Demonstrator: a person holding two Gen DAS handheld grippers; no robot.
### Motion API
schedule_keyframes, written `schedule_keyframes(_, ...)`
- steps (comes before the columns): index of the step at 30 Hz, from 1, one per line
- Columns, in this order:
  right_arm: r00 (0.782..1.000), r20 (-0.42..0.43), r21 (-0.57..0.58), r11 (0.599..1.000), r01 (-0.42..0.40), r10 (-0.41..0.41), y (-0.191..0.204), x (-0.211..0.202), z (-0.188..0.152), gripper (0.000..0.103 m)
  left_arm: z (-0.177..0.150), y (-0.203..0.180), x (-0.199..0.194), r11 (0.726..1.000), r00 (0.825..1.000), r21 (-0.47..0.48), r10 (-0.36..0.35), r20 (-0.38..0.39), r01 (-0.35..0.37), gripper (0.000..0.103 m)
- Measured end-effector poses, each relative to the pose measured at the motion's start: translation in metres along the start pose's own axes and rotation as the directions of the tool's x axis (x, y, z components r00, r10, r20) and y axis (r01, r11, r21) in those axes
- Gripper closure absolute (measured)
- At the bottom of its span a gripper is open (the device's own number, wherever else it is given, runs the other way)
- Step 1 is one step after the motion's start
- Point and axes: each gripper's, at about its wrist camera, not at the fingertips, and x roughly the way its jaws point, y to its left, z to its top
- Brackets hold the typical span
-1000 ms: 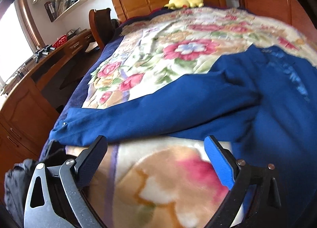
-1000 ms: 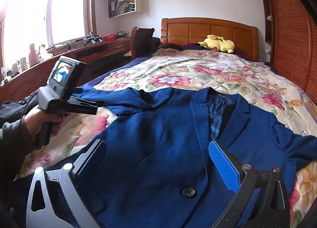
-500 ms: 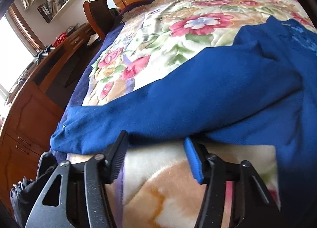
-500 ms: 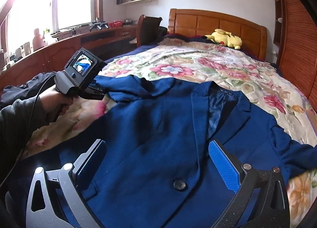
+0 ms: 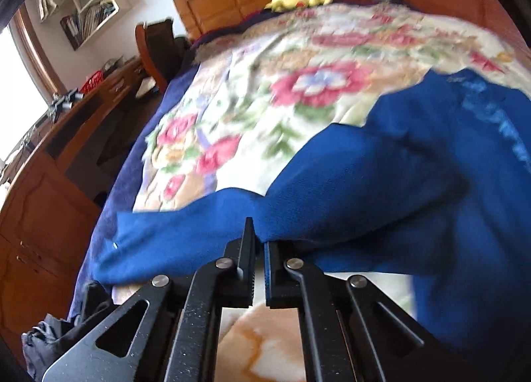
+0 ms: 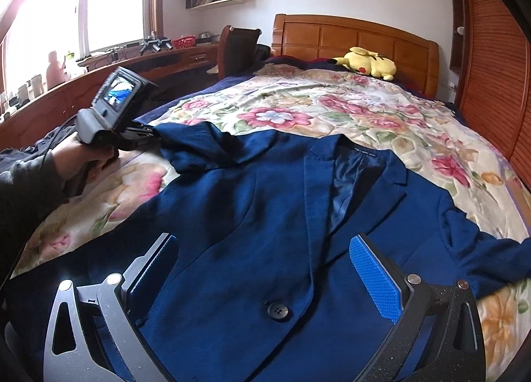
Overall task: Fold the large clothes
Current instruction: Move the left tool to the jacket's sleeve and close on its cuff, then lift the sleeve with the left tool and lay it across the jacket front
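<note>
The left claw [image 5: 259, 244] is pressed together on the near edge of the sleeve [image 5: 298, 203], pinching only a thin lip of blue cloth. The right claw [image 6: 265, 269] is spread wide and holds nothing; it hovers over the jacket [image 6: 265, 216] front, just above the button [image 6: 278, 311].

The jacket lies face up on the bed [image 6: 332, 110], lapels open, collar toward the headboard [image 6: 351, 37]. The pinched sleeve reaches out toward the bed's window side, and the other sleeve trails off toward its wardrobe side.

The main risk, as I judge it, is the shallow bite: the cloth looks thick and heavy, so a quick pull across the jacket could strip the sleeve out of the left claw. A lift that drags rather than raises could also shift the whole jacket and bunch the shoulder, since the right claw pins nothing down. The sleeve could land twisted if only 1 layer is caught.
</note>
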Motion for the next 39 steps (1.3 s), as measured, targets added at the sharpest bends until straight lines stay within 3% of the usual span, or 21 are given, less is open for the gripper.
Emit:
schedule_keyframes(7,1.000,0.016,0.030,0.999,0.013,-0.013,-0.007,-0.007,-0.002,0.000,0.020,-0.048,-0.070,0.989,0.985,0.053,-0.144,0.100,0.139,0.099)
schedule_keyframes(10,1.000,0.018,0.031,1.000,0.005,-0.006,-0.001,-0.007,-0.004,0.000,0.016,-0.077,-0.098,0.981,0.978,0.103,-0.175,0.114,0.164,0.099)
schedule_keyframes(18,1.000,0.001,0.002,1.000,-0.024,0.024,0.007,-0.001,-0.008,0.000,-0.021,-0.099,-0.109,0.969,0.971,0.110,-0.229,0.067,0.221,0.090)
schedule_keyframes(21,1.000,-0.003,-0.005,1.000,-0.027,0.027,0.006,-0.001,-0.007,0.000,-0.036,-0.094,-0.110,0.966,0.967,0.091,-0.249,0.053,0.243,0.078)
schedule_keyframes(23,1.000,-0.005,-0.005,1.000,-0.028,0.028,0.006,-0.001,-0.006,0.000,-0.044,-0.089,-0.113,0.964,0.964,0.081,-0.258,0.055,0.254,0.065)
schedule_keyframes(27,1.000,-0.005,-0.003,1.000,-0.028,0.028,0.005,-0.002,-0.005,0.000,-0.056,-0.073,-0.121,0.957,0.956,0.055,-0.289,0.058,0.286,0.050)
schedule_keyframes(29,1.000,-0.004,-0.002,1.000,-0.029,0.029,0.005,-0.002,-0.004,0.000,-0.059,-0.062,-0.123,0.961,0.958,0.042,-0.276,0.075,0.273,0.024)
schedule_keyframes(33,0.999,-0.008,-0.011,0.999,-0.034,0.034,0.009,-0.001,-0.006,0.000,-0.058,-0.041,-0.109,0.962,0.961,-0.020,-0.269,0.069,0.271,0.022)
schedule_keyframes(39,0.999,-0.019,-0.032,0.999,-0.033,0.033,0.013,0.002,-0.008,0.000,-0.061,-0.013,-0.057,0.981,0.983,-0.072,-0.183,-0.013,0.182,0.022)
